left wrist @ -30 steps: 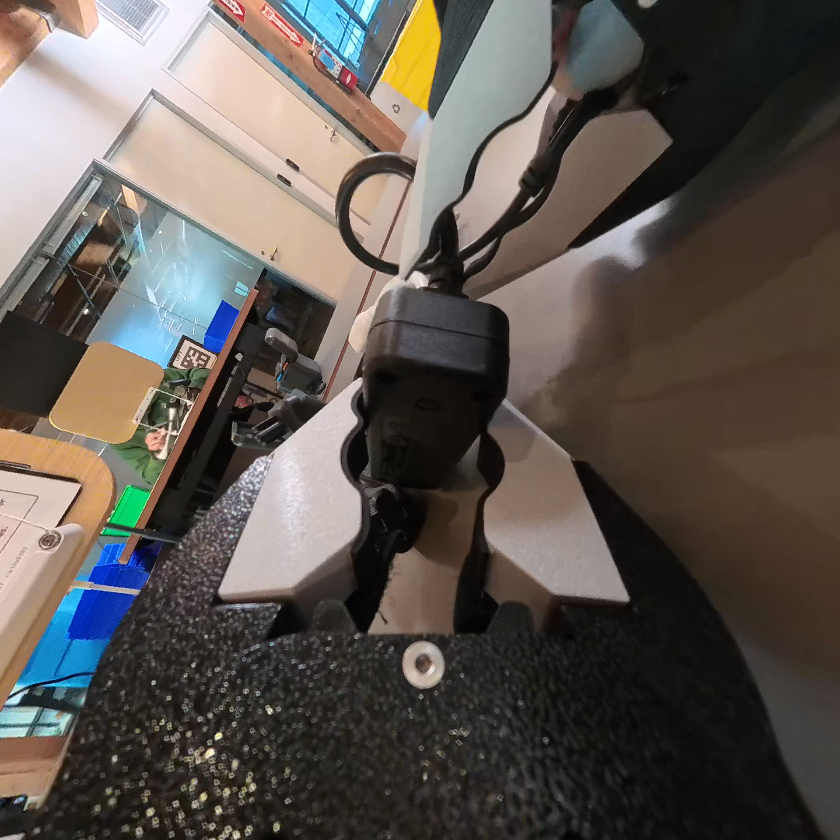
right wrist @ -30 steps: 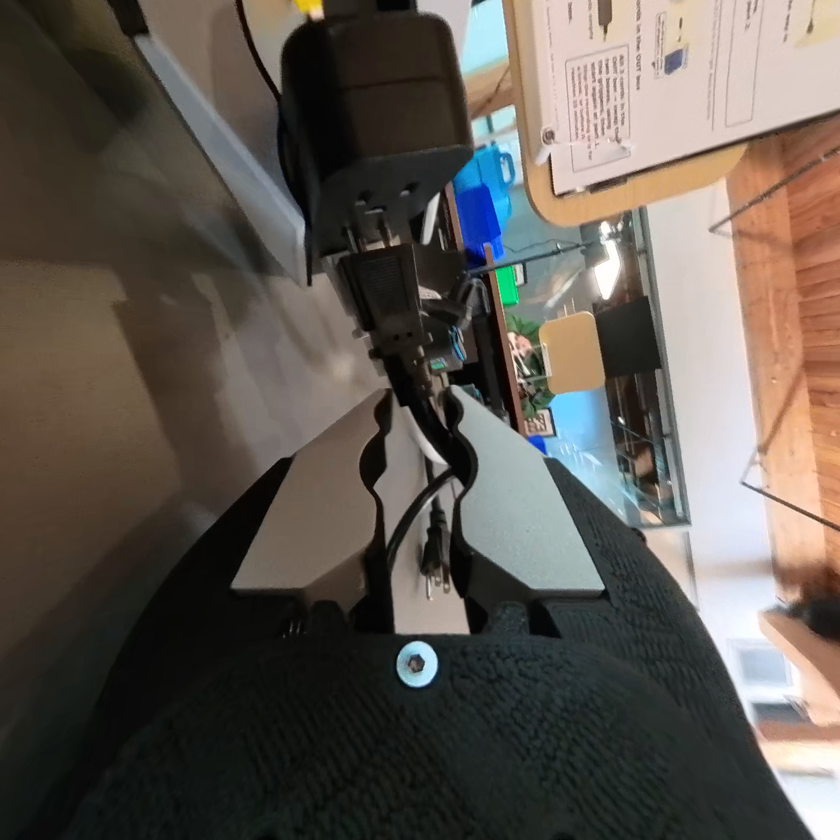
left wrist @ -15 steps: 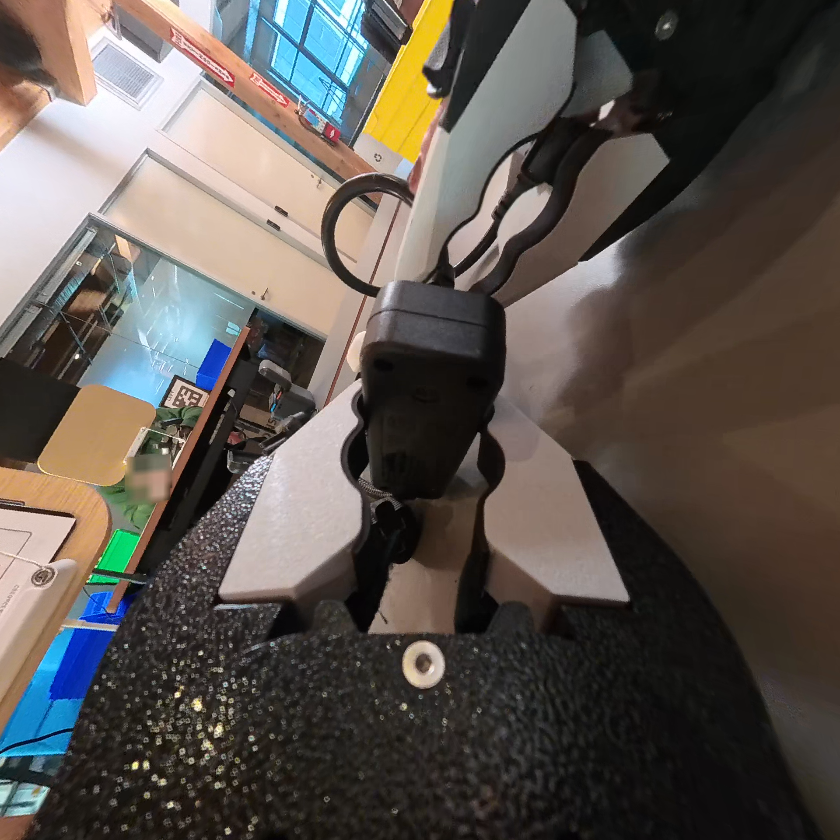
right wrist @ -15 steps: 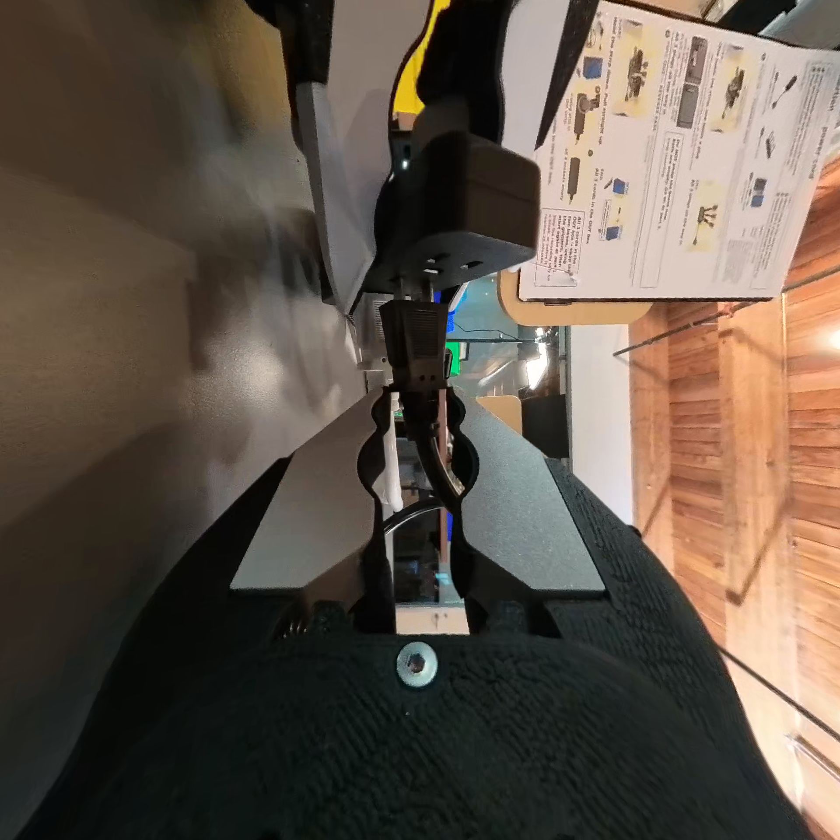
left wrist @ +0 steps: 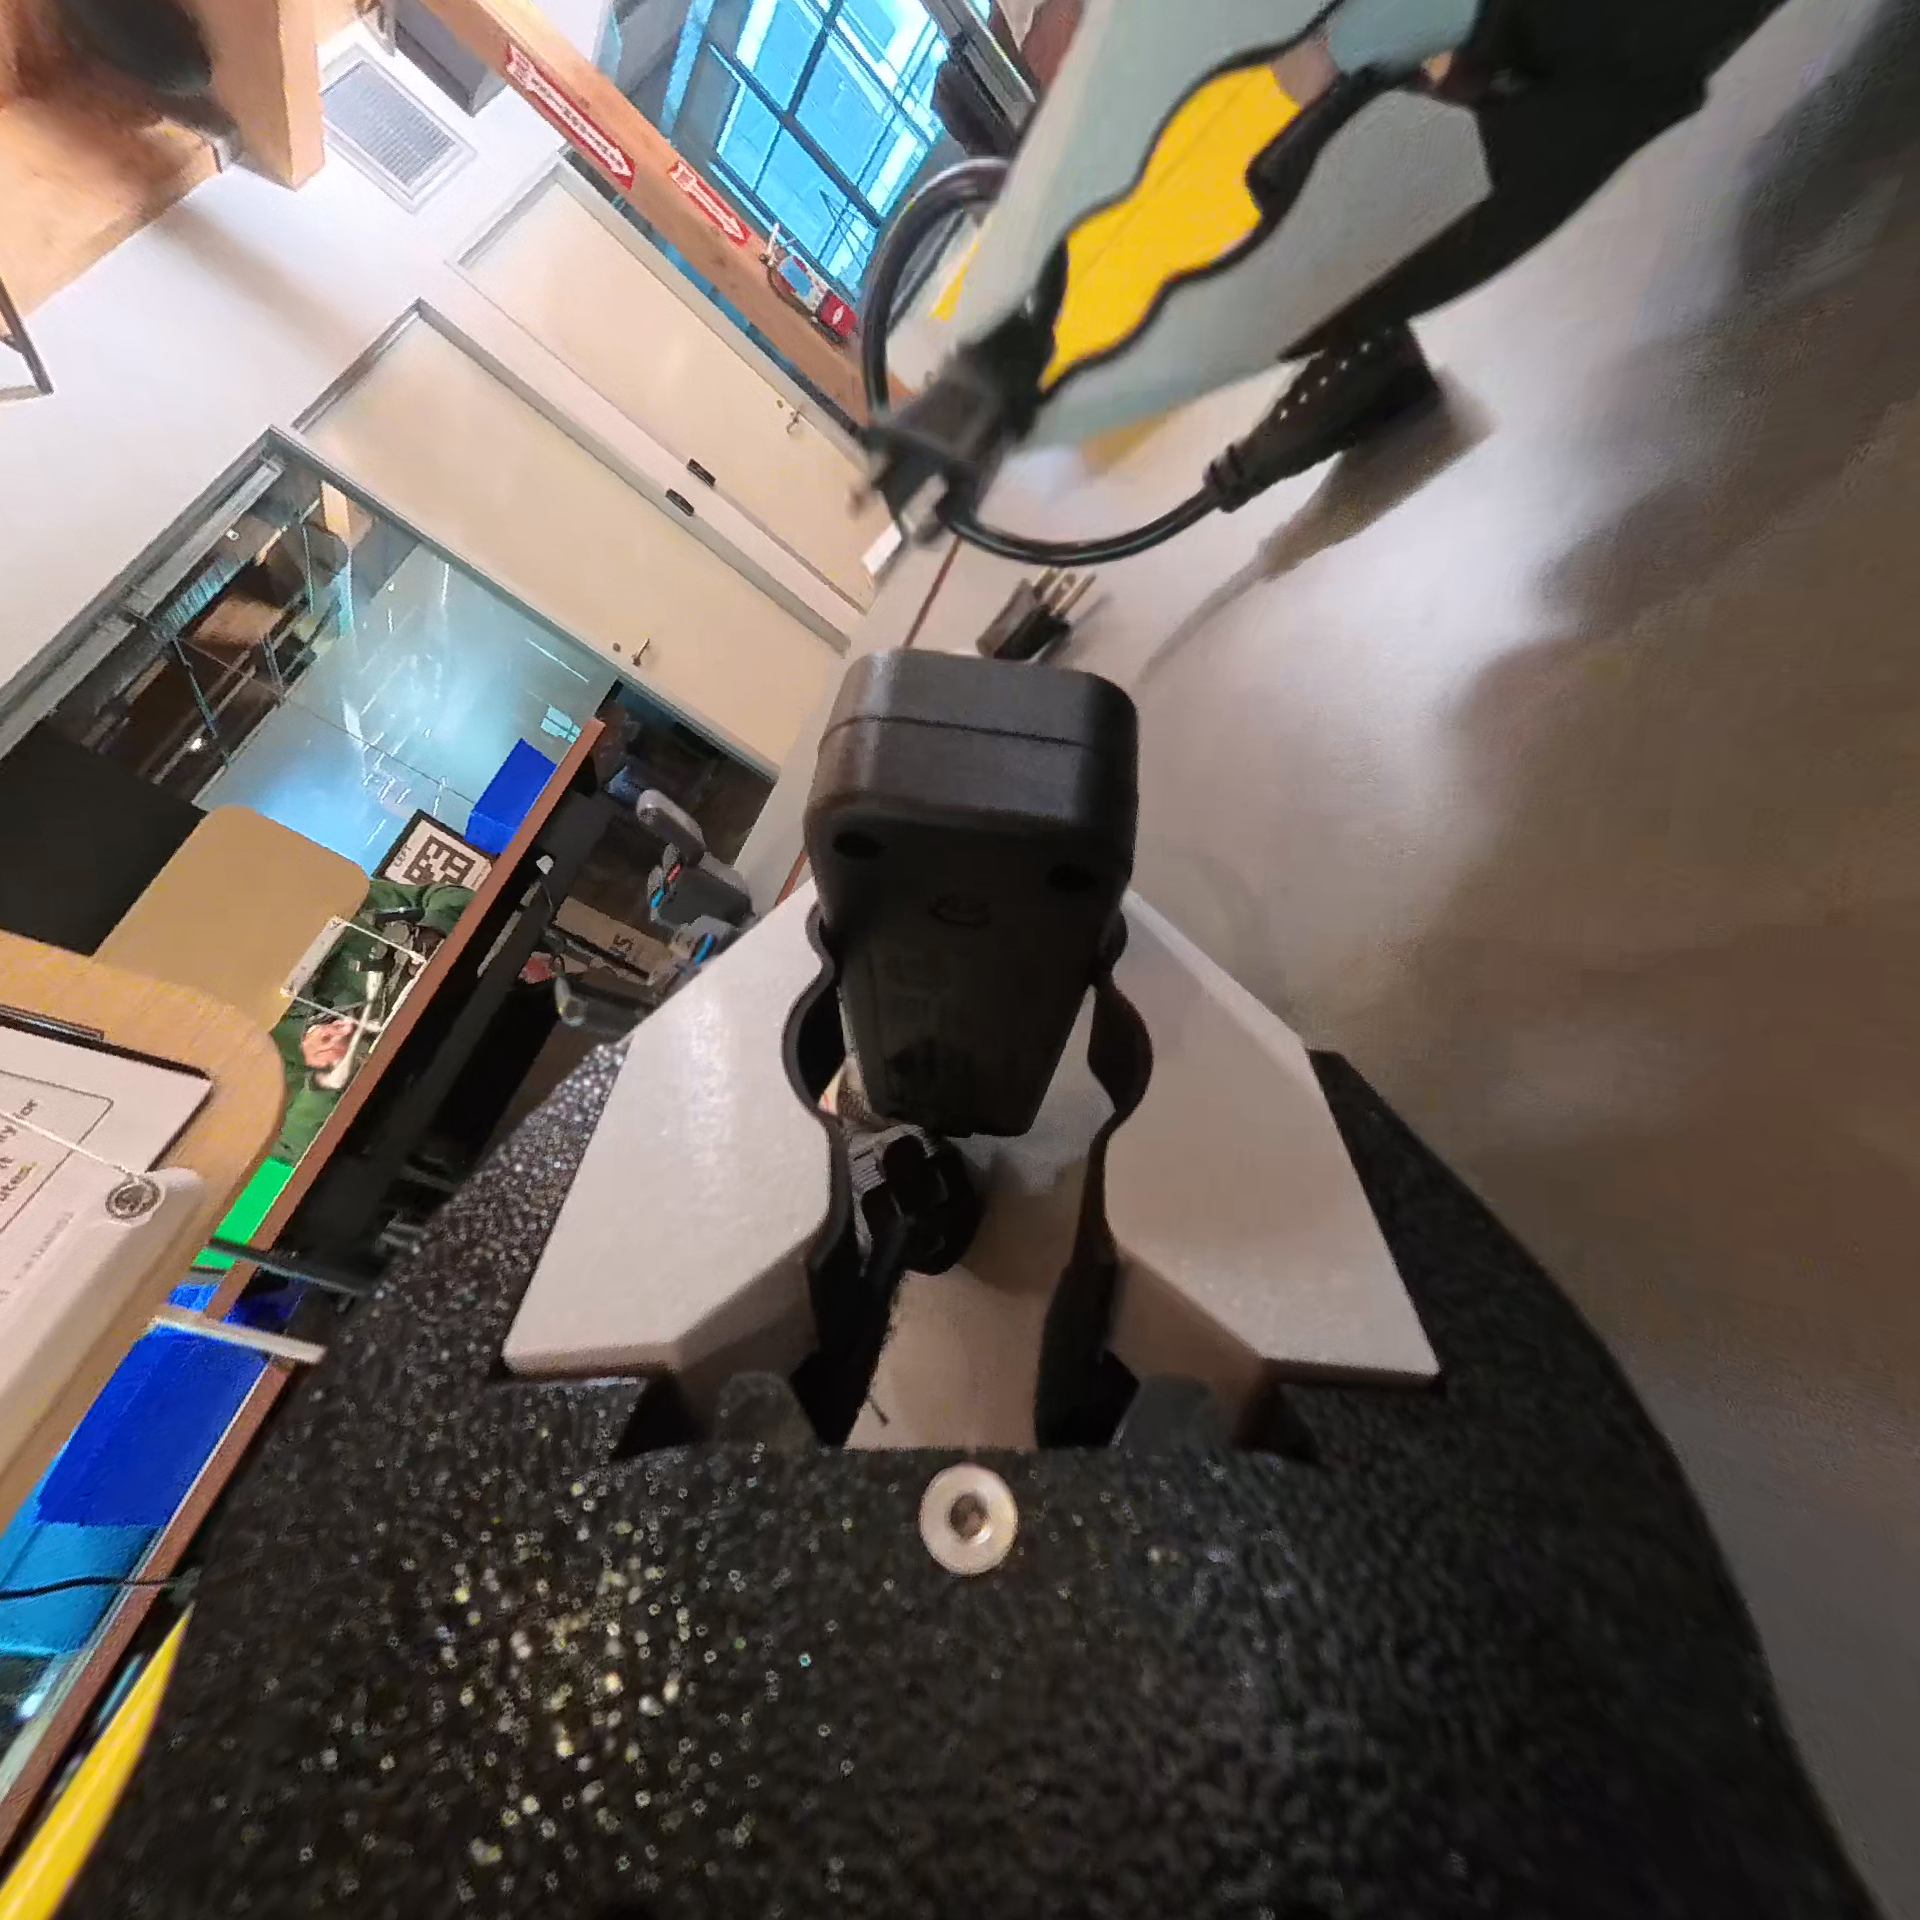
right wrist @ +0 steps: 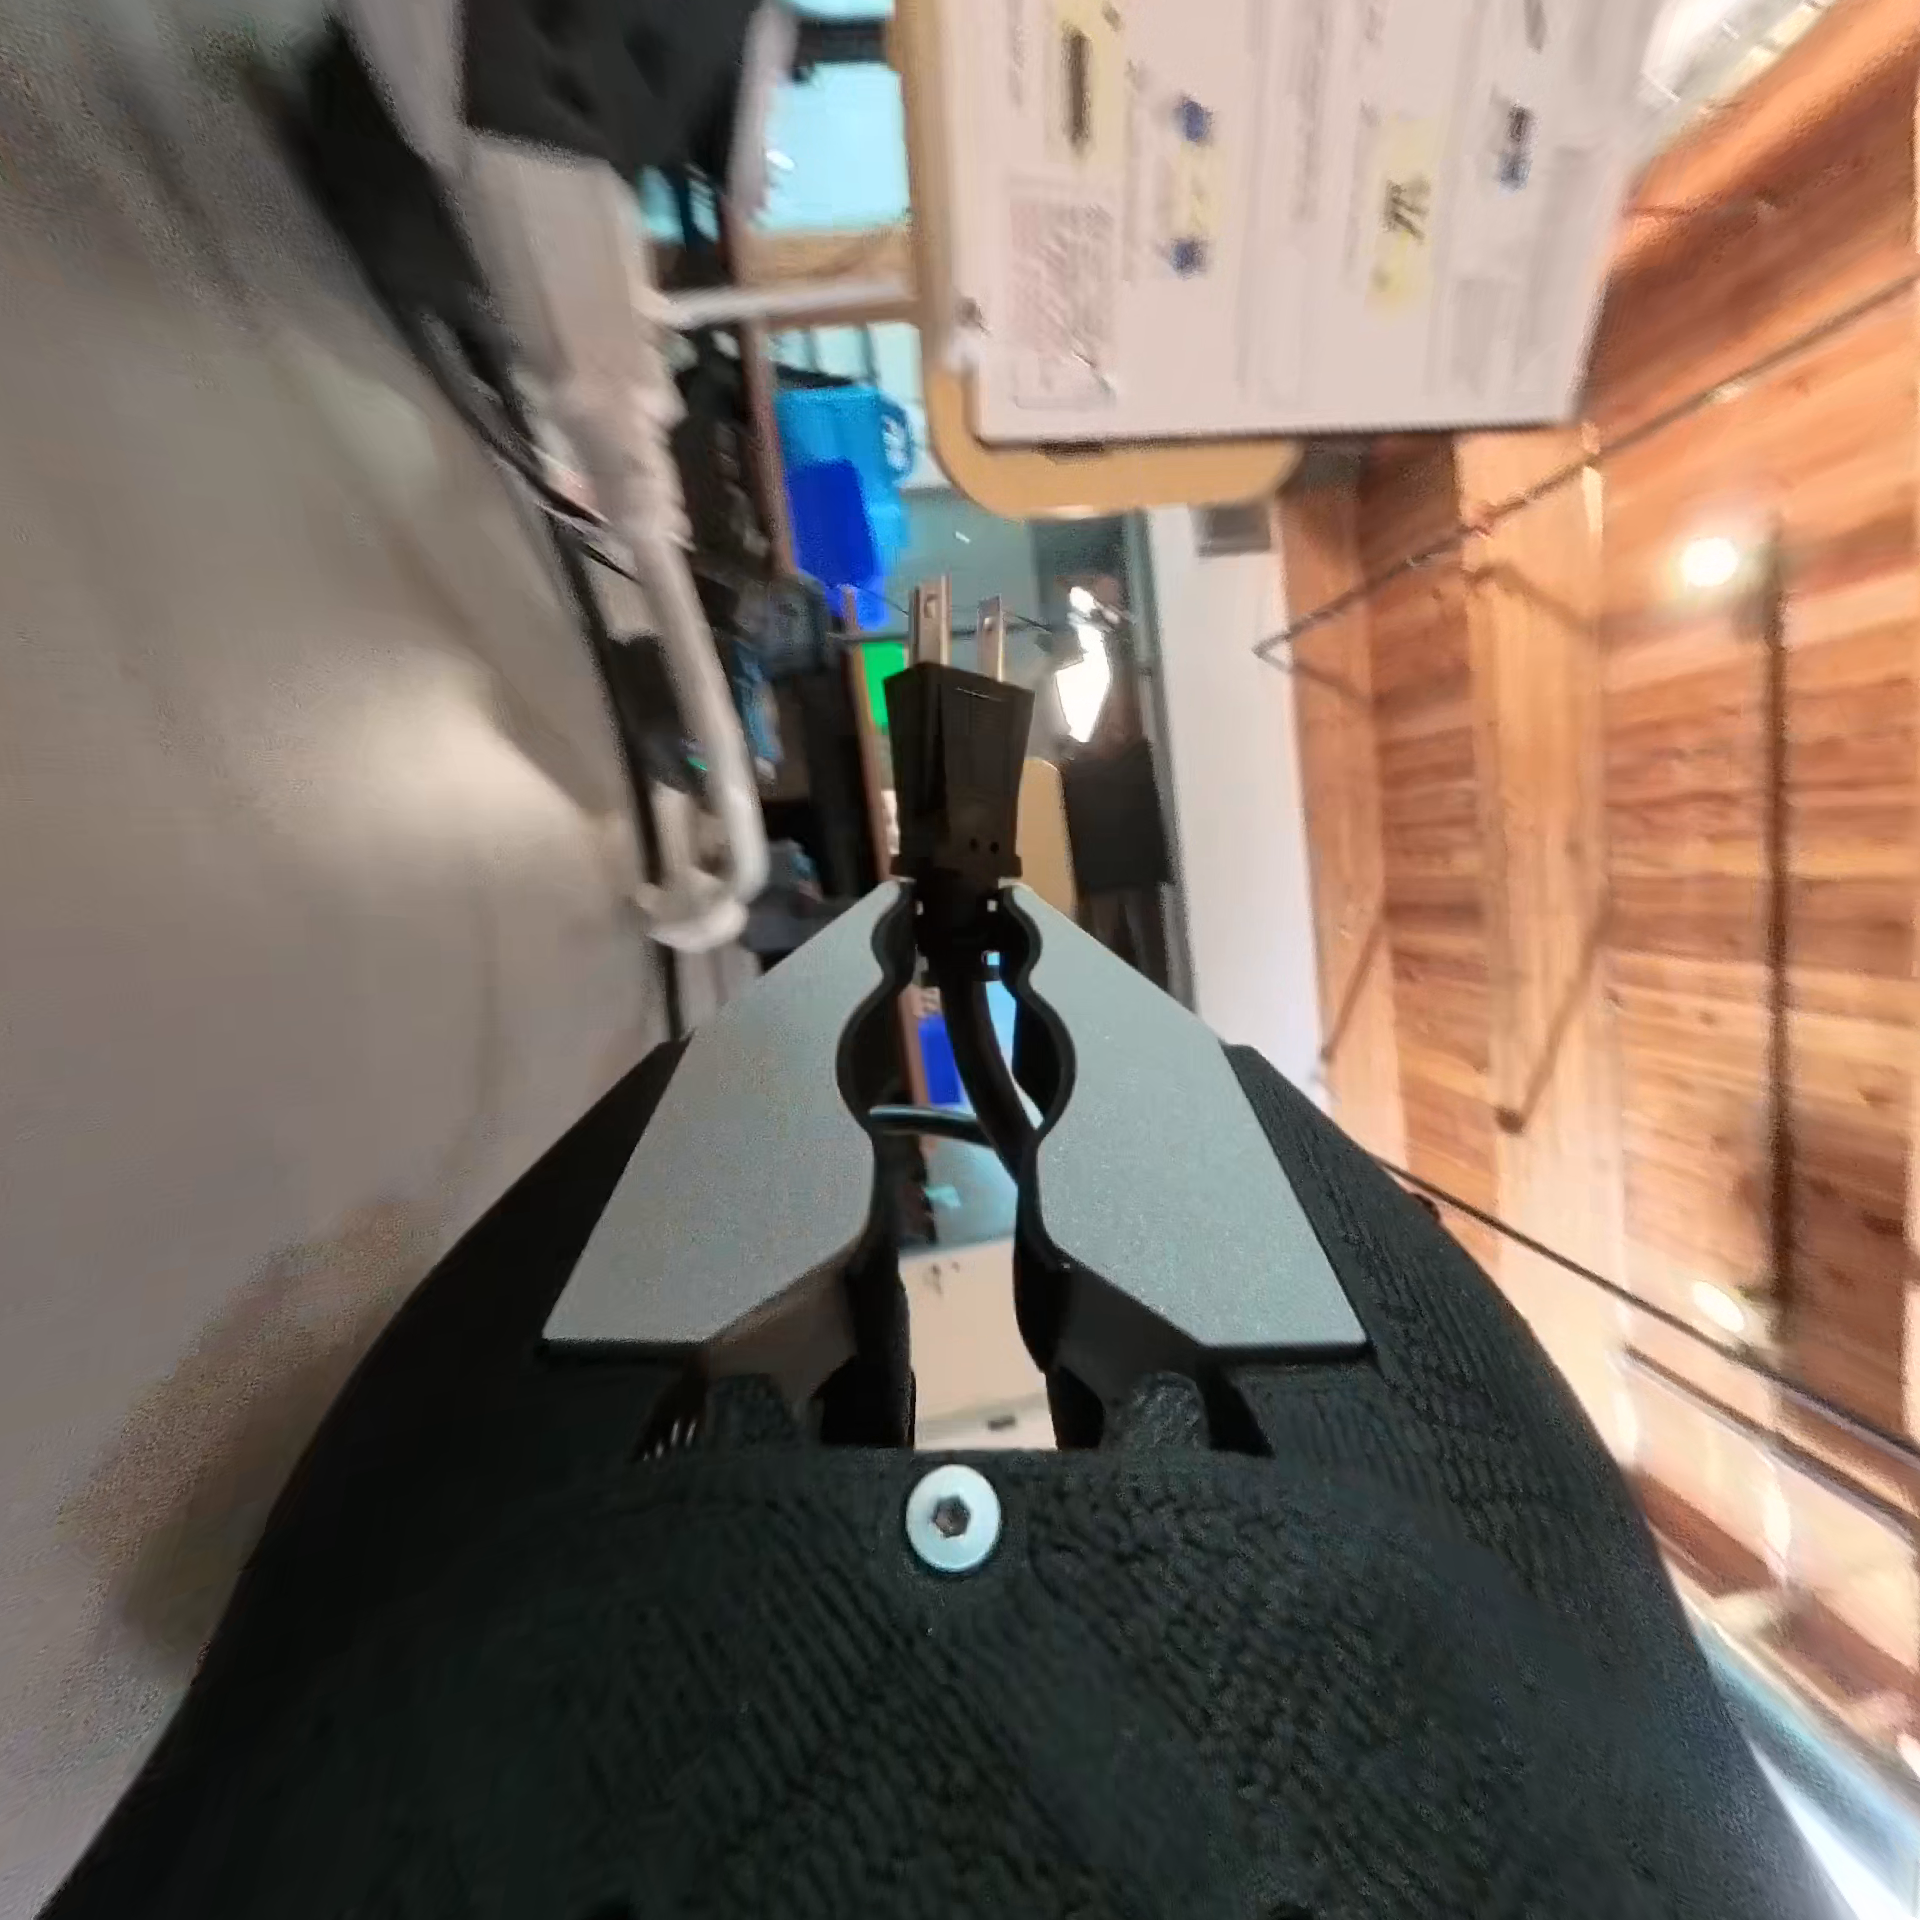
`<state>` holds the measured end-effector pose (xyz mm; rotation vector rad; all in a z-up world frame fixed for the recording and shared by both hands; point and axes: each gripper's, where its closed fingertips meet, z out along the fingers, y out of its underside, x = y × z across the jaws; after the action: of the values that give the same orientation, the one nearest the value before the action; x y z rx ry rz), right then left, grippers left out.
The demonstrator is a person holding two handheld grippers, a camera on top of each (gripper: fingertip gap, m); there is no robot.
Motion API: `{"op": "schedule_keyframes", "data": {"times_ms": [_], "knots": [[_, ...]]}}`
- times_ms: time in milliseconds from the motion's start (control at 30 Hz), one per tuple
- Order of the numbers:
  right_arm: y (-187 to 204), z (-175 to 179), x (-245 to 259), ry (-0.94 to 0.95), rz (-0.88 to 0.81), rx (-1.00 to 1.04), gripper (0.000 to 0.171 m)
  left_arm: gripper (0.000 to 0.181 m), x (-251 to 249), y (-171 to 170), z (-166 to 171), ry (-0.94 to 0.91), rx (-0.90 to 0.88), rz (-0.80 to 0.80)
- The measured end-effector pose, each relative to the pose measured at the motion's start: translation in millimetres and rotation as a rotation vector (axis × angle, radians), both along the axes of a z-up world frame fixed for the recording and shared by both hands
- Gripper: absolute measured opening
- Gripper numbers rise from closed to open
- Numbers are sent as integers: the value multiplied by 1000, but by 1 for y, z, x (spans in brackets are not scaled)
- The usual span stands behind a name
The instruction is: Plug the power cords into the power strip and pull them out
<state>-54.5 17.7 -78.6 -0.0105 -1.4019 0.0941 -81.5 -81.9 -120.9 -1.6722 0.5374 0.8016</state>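
- A moment ago the plug [right wrist: 961, 774] in my right gripper [right wrist: 956, 914] was seated in the black power strip [left wrist: 966, 894]; now it is pulled free, and its two bare prongs point into open air.
- My right gripper is closed almost fully on the neck of the plug, where the power cord [right wrist: 987, 1060] begins.
- My left gripper [left wrist: 961, 966] is partly closed around the power strip and holds it off the grey table [left wrist: 1610, 935].
- In the left wrist view the plug [left wrist: 935, 436] is now well apart from the strip, blurred by motion.
- I judge that this pull-out step is done; another plug [left wrist: 1039, 613] lies on the table beyond the strip.
- Writing: a printed instruction sheet [right wrist: 1247, 208] on a board is too blurred to read, and I do not repeat it. Small embossed marks on the strip's body are unreadable. I see no brand.
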Motion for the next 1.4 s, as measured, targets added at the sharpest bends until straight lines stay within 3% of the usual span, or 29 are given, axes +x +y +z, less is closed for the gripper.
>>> {"op": "schedule_keyframes", "data": {"times_ms": [167, 333, 667, 800, 967, 1033, 1133, 1267, 1333, 1400], "knots": [[68, 46, 20, 171, -167, -50, 13, 43, 22, -2, 12, 28, 67, -112], [114, 25, 16, 5, -285, -62, 13, 43, 26, -4, 19, -3, 109, -143], [117, -50, 17, -555, -276, -303, 15, 43, 29, -5, 21, -24, 120, -167], [115, -71, 28, -699, -258, -294, 15, 43, 31, -4, 18, -11, 106, -173], [120, -75, 34, -748, -272, -372, 16, 43, 34, -2, 15, 9, 86, -177], [117, -71, 40, -777, -231, -490, 24, 43, 34, 0, 14, 13, 82, -177], [90, -54, 62, -914, -16, -842, 62, 43, 35, 1, 14, 16, 80, -177], [75, -14, 77, -929, 240, -1106, 66, 43, 35, 2, 14, 20, 81, -172], [87, 4, 56, -834, 193, -1115, 60, 42, 34, 2, 15, 19, 84, -168], [108, 11, 18, -754, 19, -1141, 54, 43, 34, 1, 15, 19, 85, -168]]}}
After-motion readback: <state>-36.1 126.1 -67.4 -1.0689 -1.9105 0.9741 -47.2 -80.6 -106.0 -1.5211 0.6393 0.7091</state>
